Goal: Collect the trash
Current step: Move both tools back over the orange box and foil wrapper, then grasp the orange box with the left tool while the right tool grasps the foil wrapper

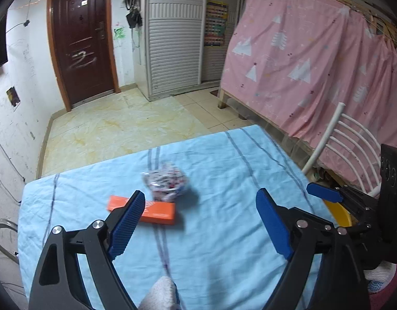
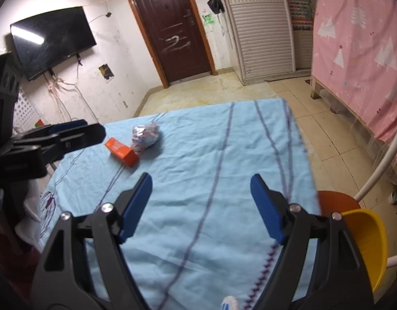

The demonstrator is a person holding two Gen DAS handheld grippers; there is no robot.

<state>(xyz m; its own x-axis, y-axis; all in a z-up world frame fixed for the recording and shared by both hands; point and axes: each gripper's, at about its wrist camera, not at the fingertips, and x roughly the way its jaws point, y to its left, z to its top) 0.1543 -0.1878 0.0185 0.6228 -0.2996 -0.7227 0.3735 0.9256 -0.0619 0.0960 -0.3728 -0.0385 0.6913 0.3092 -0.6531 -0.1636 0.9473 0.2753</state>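
Item, my left gripper (image 1: 199, 222): jaws spread wide, nothing between the blue pads, held above the near half of the table. Item, my right gripper (image 2: 199, 208): jaws likewise spread and empty, held over the table's right-hand part. Each gripper showed at the edge of the other's view. Item, table covered by a light blue cloth (image 1: 224, 232) with dark stripes running away from me. Item, orange box (image 1: 157, 210): flat on the cloth toward the far left part of the table, a long flat carton, its long axis lying roughly crosswise to the stripes in the left view and slanting from far left to near right in the right view; its left end was hidden behind my left gripper's left finger (image 1: 126, 226). Item, crumpled plastic wrapper (image 1: 167, 183): a clear, printed wad touching or just beside the box's far right end, with no clear long axis. Nothing else lay on the cloth between my grippers and these two pieces. Surroundings: yellow bin (image 2: 366, 245) just off the table's right near corner, a white chair frame (image 1: 353, 139) beside it, pink curtain (image 1: 314, 51) to the right, brown door (image 2: 172, 31) and white slatted cabinet (image 2: 263, 25) at the far wall, television (image 2: 51, 38) on the left wall.
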